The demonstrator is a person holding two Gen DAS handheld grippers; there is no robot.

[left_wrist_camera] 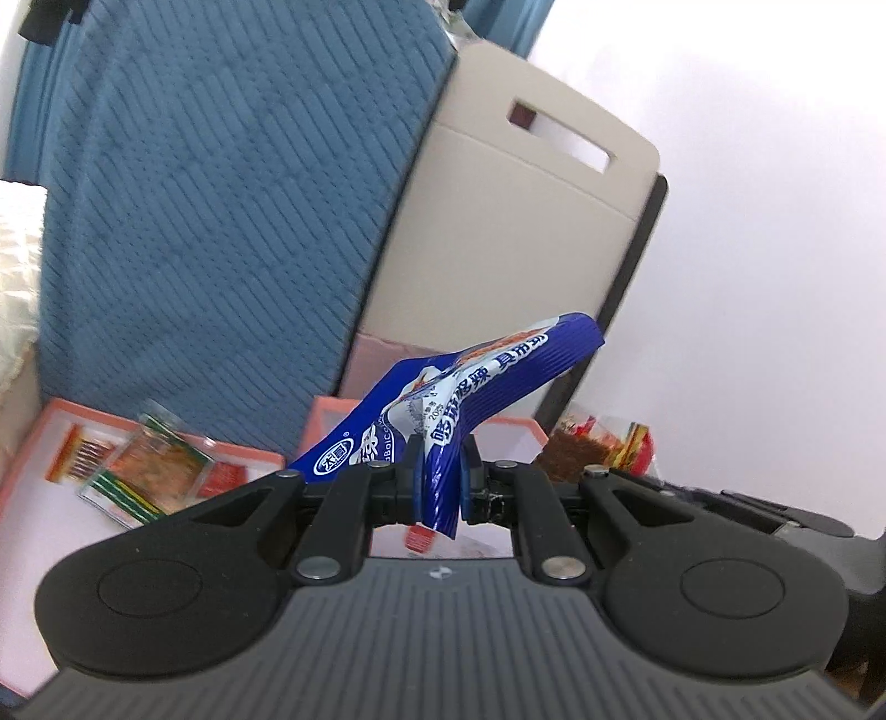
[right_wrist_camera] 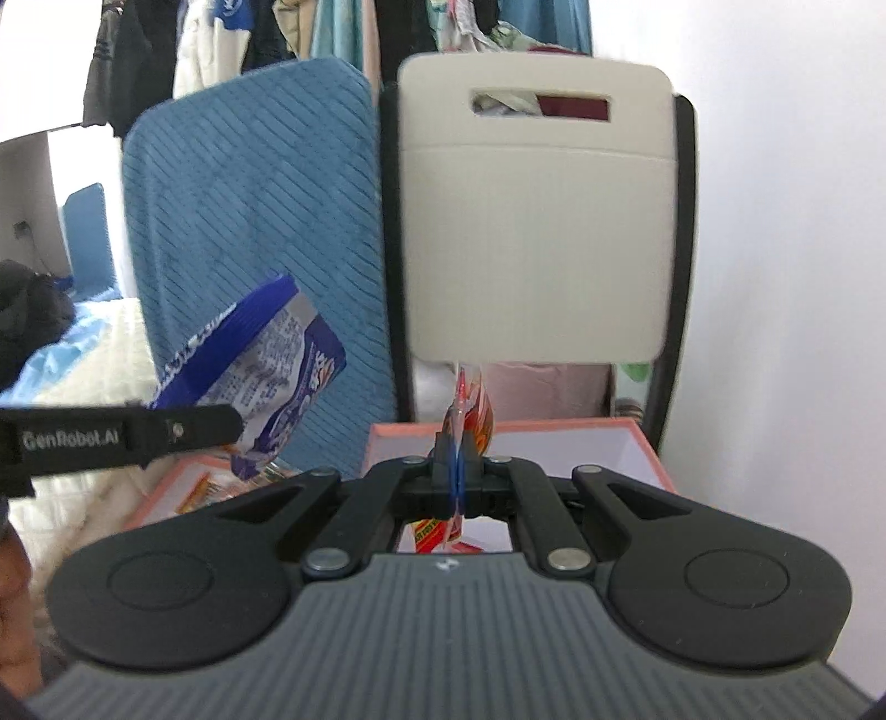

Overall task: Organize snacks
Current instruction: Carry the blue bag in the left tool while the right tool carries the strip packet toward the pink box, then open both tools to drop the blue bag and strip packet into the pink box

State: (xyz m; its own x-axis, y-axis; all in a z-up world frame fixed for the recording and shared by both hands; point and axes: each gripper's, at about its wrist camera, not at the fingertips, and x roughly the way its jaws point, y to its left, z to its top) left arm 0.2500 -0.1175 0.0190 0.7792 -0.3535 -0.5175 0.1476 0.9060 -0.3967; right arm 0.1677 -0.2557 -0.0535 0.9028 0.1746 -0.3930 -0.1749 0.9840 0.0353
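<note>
My left gripper (left_wrist_camera: 441, 466) is shut on a blue snack packet (left_wrist_camera: 476, 382) with white lettering, lifted above two orange-rimmed trays. The same blue snack packet (right_wrist_camera: 266, 376) shows at the left of the right wrist view, hanging from the left gripper's finger (right_wrist_camera: 183, 429). My right gripper (right_wrist_camera: 457, 451) is shut on a thin clear-and-red snack packet (right_wrist_camera: 470, 404), seen edge-on, over the right orange-rimmed tray (right_wrist_camera: 648, 443). The left tray (left_wrist_camera: 33, 443) holds a green-edged packet (left_wrist_camera: 149, 465) and small orange packets (left_wrist_camera: 77, 454).
A blue ribbed cushion (left_wrist_camera: 221, 210) and a beige chair back (left_wrist_camera: 531, 232) with a handle slot stand behind the trays. A red-brown snack packet (left_wrist_camera: 598, 448) lies at the right by the white wall. Clothes (right_wrist_camera: 221, 44) hang behind; a pale bedspread (right_wrist_camera: 83, 354) lies left.
</note>
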